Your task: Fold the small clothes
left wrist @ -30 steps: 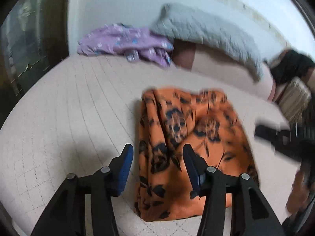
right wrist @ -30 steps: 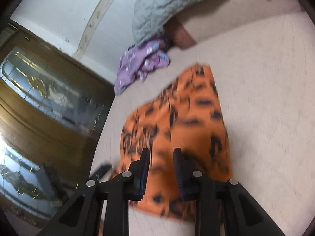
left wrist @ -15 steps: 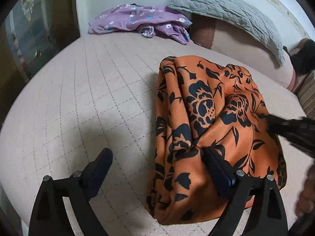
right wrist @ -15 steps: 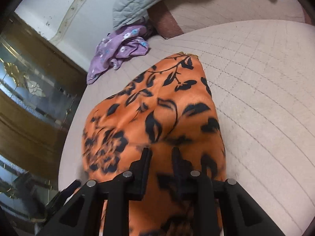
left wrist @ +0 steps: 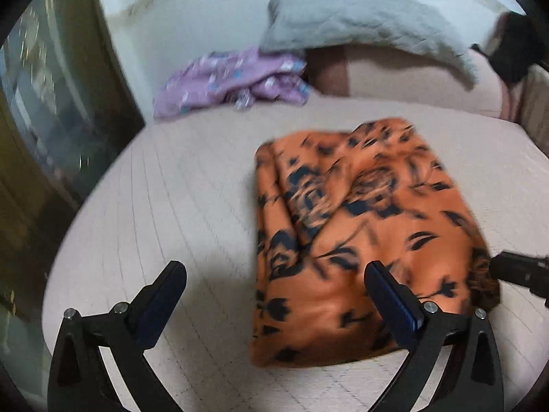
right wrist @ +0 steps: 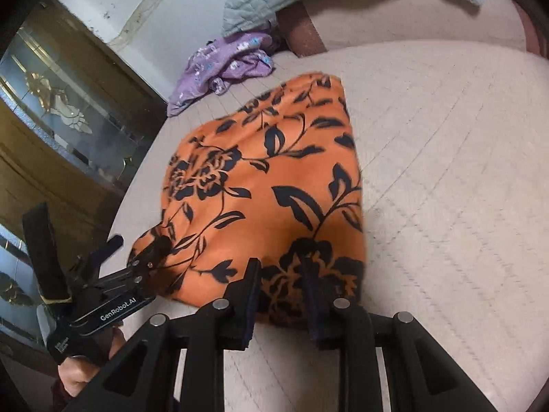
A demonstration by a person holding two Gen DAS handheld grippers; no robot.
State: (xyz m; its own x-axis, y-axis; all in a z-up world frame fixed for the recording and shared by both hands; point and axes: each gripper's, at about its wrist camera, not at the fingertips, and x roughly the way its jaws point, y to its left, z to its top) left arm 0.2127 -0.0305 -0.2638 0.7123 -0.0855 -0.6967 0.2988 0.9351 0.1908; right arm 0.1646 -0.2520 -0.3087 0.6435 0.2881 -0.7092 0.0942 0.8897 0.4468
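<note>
An orange garment with a black flower print (left wrist: 363,233) lies folded on the pale quilted bed; it also shows in the right wrist view (right wrist: 267,189). My left gripper (left wrist: 274,274) is wide open and empty, above the garment's near left edge. It shows in the right wrist view (right wrist: 137,247) at the garment's left corner. My right gripper (right wrist: 279,267) stands slightly open at the garment's near edge, holding nothing. Its tip shows in the left wrist view (left wrist: 514,269) at the right.
A crumpled purple garment (left wrist: 233,82) lies at the bed's far side, next to a grey quilted pillow (left wrist: 370,24). A dark wooden cabinet with glass doors (right wrist: 61,130) stands left of the bed (right wrist: 463,171).
My left gripper has opened wide and lifted back from the orange garment. My right gripper has opened a little and drawn back to the garment's near edge. The garment lies flatter.
</note>
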